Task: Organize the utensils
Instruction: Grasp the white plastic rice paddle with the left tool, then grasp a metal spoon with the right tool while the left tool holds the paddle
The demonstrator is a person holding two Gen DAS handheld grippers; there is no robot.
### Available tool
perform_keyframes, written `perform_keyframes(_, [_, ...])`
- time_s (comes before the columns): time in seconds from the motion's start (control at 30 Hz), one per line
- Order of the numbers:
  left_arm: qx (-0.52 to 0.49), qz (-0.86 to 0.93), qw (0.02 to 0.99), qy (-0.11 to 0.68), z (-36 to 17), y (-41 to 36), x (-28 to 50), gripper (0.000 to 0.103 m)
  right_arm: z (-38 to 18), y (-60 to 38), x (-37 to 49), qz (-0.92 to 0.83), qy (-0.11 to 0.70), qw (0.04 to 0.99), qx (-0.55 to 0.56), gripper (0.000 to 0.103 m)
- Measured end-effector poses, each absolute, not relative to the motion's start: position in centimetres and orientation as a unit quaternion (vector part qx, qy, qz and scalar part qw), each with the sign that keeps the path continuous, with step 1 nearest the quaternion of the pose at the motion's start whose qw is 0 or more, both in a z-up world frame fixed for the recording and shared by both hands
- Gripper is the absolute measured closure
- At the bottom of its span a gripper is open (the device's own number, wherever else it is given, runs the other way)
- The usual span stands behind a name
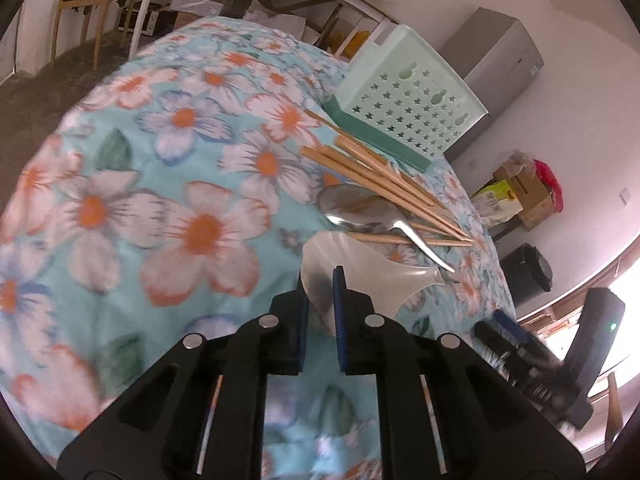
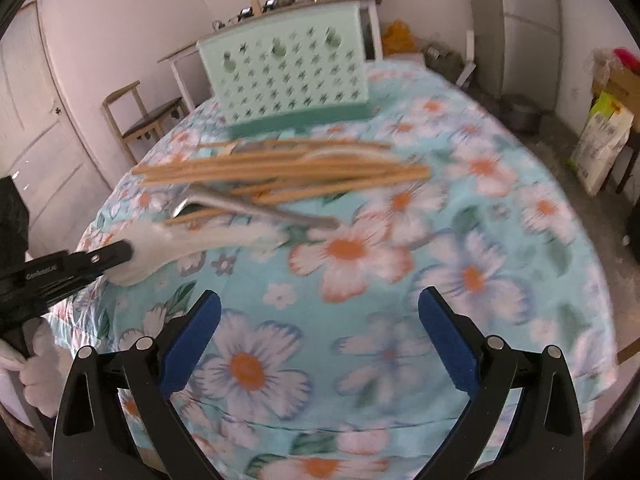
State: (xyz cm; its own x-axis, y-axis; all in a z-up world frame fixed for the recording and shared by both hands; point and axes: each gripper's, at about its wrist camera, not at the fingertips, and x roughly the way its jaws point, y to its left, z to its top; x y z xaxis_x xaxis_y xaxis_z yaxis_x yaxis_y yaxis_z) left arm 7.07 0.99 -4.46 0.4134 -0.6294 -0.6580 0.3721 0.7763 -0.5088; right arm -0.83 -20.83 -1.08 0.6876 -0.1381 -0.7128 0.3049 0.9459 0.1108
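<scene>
A: In the left wrist view, what sits where, from the left edge across?

B: Flowered tablecloth [image 1: 168, 184] fills the left and middle. Low in the centre, the left gripper [image 1: 322, 300] is clamped on the bowl of a translucent white plastic spoon [image 1: 360, 268]. Just above it lie a metal spoon [image 1: 360, 208] and a heap of wooden chopsticks [image 1: 384, 184], the sticks crossing over the metal spoon. Upper right stands a mint-green utensil holder [image 1: 408, 100] with star-shaped holes.

A: And the right wrist view?

B: At the left edge the left gripper comes in, pinching the plastic spoon. Chopsticks spread across the middle, blurred, below the holder at upper centre. Along the bottom, the right gripper [image 2: 320, 320] has its jaws spread wide with only cloth between them.
</scene>
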Motion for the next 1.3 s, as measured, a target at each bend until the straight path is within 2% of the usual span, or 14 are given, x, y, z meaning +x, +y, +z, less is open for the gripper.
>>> perform_keyframes(0.07, [-0.134,-0.295,0.833,0.449,-4.2,2.1,6.9,0.093,-0.2,-20.8,-0.6,-0.135,0.371,0.916,0.071,0.015])
perform_keyframes(0.3, [-0.121,-0.271,0.845,0.446,-3.6,6.0,7.5,0.093,2.7,-16.5,3.8,-0.057,0.330,0.936,-0.109,0.030])
perform_keyframes(0.47, [-0.122,-0.265,0.848,0.442,-3.8,7.4,8.2,0.092,1.6,-12.5,6.6,0.000,0.336,0.914,-0.226,0.055])
perform_keyframes(0.53, [-0.128,-0.265,0.846,0.445,-4.2,7.7,8.5,0.092,0.5,-11.2,7.4,0.017,0.342,0.898,-0.275,0.063])
perform_keyframes(0.8, [-0.145,-0.282,0.840,0.441,-5.3,8.4,9.1,0.091,-2.0,-9.1,8.7,0.047,0.371,0.842,-0.388,0.076])
perform_keyframes(1.1, [-0.149,-0.303,0.836,0.433,-5.7,8.5,9.7,0.091,-2.4,-7.8,9.3,0.050,0.376,0.810,-0.446,0.086])
perform_keyframes(1.3, [-0.158,-0.307,0.834,0.430,-5.9,8.6,10.0,0.091,-2.4,-7.4,9.9,0.052,0.381,0.811,-0.441,0.095])
